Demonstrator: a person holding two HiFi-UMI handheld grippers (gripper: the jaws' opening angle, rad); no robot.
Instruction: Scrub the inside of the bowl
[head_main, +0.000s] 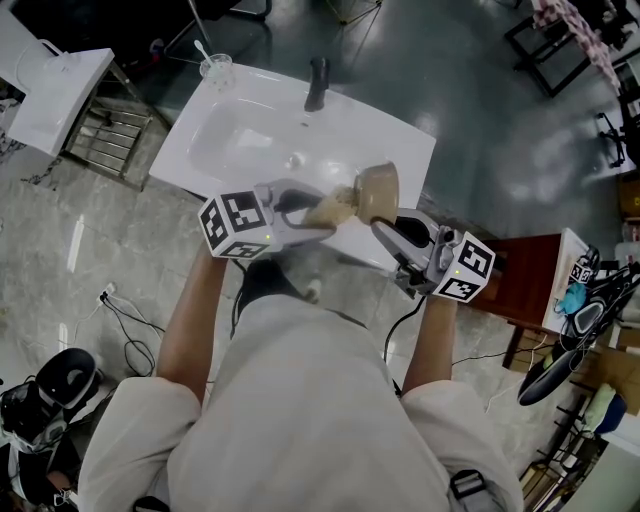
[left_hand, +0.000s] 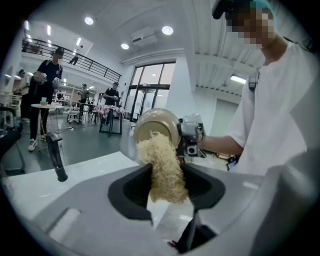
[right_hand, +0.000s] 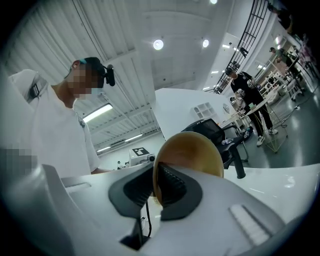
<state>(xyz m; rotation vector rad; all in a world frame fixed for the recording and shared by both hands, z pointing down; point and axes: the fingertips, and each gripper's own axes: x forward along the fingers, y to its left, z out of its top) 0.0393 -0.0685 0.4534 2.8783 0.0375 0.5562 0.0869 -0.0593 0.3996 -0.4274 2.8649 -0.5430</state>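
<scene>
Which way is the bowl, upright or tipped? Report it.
Tipped on its side. The right gripper clamps the bowl by its rim, mouth facing sideways toward the scrubber in the left gripper.

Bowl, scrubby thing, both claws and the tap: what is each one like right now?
bowl: held in the air, tipped on its side, opening facing the scrubber.
scrubber: fluffy, gripped at one end, other end at the bowl's opening.
left claw: shut on the scrubber.
right claw: shut on the bowl's rim.
tap: no water seen running.
</scene>
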